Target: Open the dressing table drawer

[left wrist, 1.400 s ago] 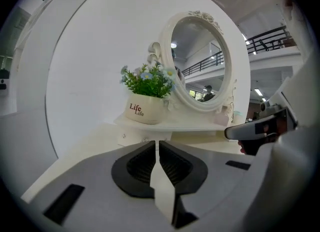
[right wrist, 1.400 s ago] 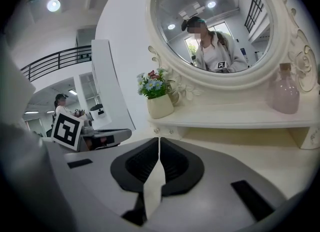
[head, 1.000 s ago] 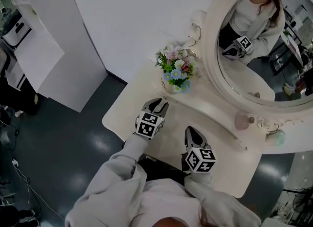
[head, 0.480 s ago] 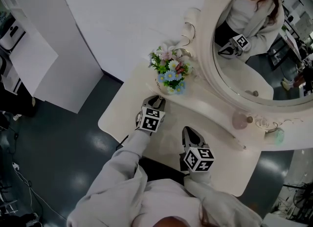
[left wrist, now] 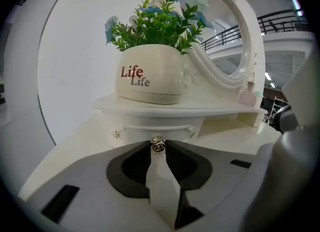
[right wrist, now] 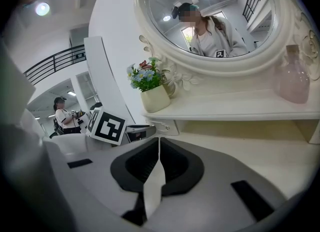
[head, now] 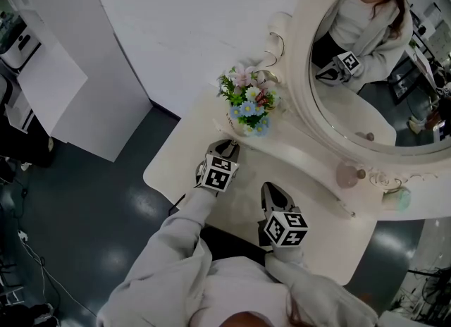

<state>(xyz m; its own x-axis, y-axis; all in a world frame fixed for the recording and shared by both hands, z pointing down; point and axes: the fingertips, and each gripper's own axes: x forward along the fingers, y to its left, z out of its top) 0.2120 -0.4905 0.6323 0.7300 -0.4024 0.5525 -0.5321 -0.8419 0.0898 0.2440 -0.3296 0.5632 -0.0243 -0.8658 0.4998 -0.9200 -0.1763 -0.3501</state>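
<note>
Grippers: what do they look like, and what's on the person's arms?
The left gripper and right gripper are both pale grey shells with black ribbed pads inside the jaws. Each carries a white cube with black square markers. The sleeves are light grey.

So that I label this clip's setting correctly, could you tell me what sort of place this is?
Probably a staged bedroom corner inside a large hall, not a home: a white dressing table with an oval mirror and a flower pot, but a balcony railing behind.
</note>
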